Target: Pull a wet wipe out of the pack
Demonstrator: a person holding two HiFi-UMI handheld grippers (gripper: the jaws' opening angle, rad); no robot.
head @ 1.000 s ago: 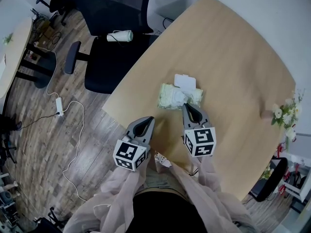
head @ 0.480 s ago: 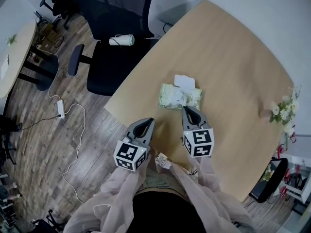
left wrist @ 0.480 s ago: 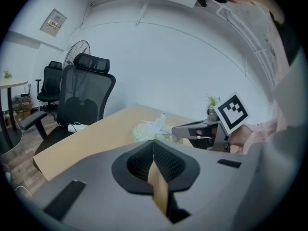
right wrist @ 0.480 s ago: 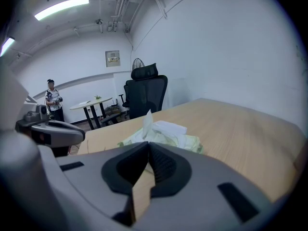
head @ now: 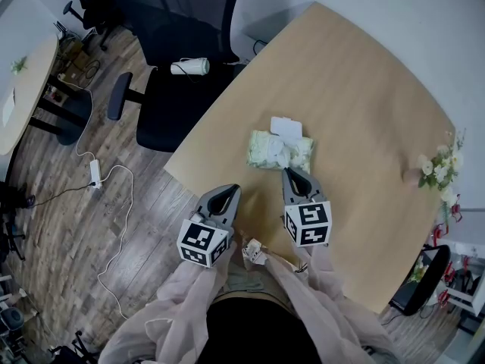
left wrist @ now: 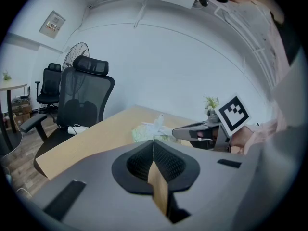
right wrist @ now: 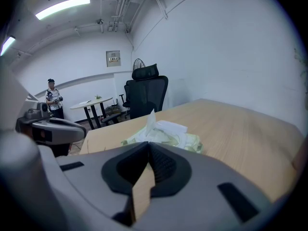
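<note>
A pale green wet wipe pack [head: 277, 151] lies on the wooden table [head: 364, 82] with its white lid [head: 286, 126] flipped open. A white wipe [right wrist: 151, 121] stands up out of it, also seen as the wipe [left wrist: 157, 124]. My right gripper [head: 289, 171] sits at the pack's near edge. Its jaws are shut, and the wipe's tail runs into the right gripper [left wrist: 175, 133]. My left gripper [head: 232, 189] is shut and empty, left of the pack by the table edge. The pack [right wrist: 180, 139] is partly hidden behind my right gripper [right wrist: 148, 144].
A black office chair [head: 174, 105] stands at the table's left edge with a white bottle [head: 189, 67] on its seat. Flowers [head: 438, 169] sit at the table's right edge. A cable [head: 106, 180] lies on the wooden floor. A person [right wrist: 52, 100] stands far off.
My right gripper has drawn back a little from the pack toward me. The left gripper and the pack have stayed put.
</note>
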